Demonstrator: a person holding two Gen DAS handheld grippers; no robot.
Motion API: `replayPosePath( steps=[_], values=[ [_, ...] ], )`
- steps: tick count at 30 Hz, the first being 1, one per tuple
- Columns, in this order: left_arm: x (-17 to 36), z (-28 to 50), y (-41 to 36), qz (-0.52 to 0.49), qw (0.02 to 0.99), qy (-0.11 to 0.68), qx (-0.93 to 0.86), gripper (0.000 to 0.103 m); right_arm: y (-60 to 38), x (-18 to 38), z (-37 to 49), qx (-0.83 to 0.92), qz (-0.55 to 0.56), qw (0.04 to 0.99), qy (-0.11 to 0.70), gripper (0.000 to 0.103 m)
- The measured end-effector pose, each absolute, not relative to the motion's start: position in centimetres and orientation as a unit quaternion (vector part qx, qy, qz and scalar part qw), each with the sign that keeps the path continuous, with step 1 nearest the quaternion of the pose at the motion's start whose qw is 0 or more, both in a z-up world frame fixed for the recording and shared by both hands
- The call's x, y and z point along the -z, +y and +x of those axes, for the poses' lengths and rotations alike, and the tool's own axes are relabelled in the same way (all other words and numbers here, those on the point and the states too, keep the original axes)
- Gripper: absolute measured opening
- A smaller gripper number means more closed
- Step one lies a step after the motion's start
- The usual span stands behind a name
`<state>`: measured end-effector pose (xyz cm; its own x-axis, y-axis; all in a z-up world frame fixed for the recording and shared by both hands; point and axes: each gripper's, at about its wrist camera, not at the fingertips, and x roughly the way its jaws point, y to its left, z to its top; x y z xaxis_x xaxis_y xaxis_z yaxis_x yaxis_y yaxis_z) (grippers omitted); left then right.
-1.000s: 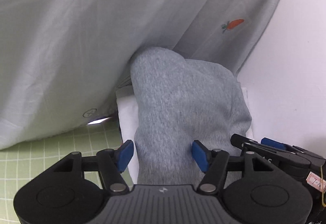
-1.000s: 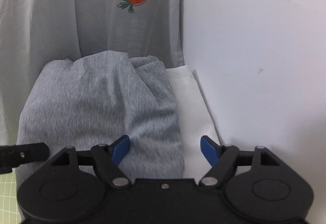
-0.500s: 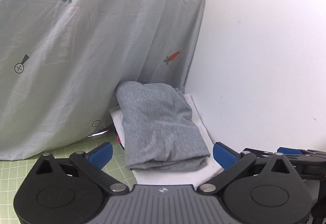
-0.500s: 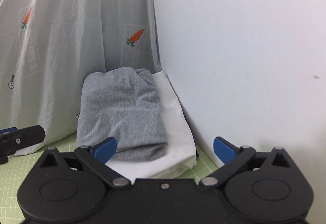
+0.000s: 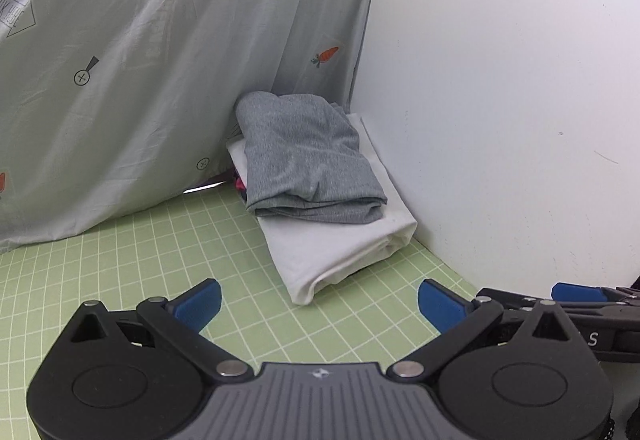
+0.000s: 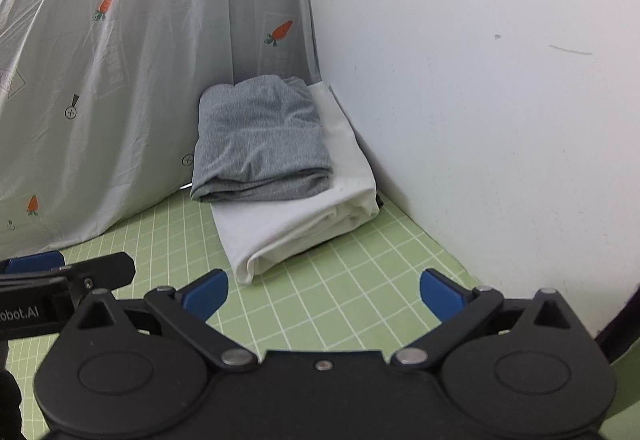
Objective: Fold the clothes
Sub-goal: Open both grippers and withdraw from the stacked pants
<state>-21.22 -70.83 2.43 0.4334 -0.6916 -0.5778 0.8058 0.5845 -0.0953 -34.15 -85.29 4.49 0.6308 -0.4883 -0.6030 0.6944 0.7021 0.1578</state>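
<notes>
A folded grey garment (image 5: 308, 155) (image 6: 260, 139) lies on top of a folded white garment (image 5: 340, 244) (image 6: 296, 224), stacked in the corner where the green grid mat meets the white wall. My left gripper (image 5: 318, 304) hangs open above the mat, well short of the stack, with nothing between its blue pads. Beside it my right gripper (image 6: 324, 294) is open and empty too, at about the same distance from the pile. Each wrist view catches the other gripper's fingers at its edge: the right one's fingers (image 5: 576, 294), the left one's fingers (image 6: 36, 264).
A pale grey sheet with carrot prints (image 5: 160, 59) (image 6: 120, 79) drapes down behind and left of the stack. The white wall (image 5: 500, 99) (image 6: 480, 99) closes the right side. The green cutting mat (image 5: 140, 260) (image 6: 360, 280) stretches in front of the stack. Something pink peeks out under the pile's left side.
Both grippers have let go of the grey garment, opened wide and drawn back from the stack. The grey garment now rests folded on the white one.
</notes>
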Motion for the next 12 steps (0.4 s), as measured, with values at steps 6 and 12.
replayPosePath(
  steps=[6, 12],
  values=[
    [-2.2, -22.0, -69.4, 0.088, 0.844, 0.302, 0.434, 0.103, -84.0, -4.3, -35.3, 0.326, 0.183, 0.884, 0.281, 0.103],
    [-2.3, -23.0, -68.7, 0.079, 0.849, 0.302, 0.427, 0.103, -83.6, -4.2, -36.0, 0.322, 0.174, 0.885, 0.289, 0.103]
  ],
)
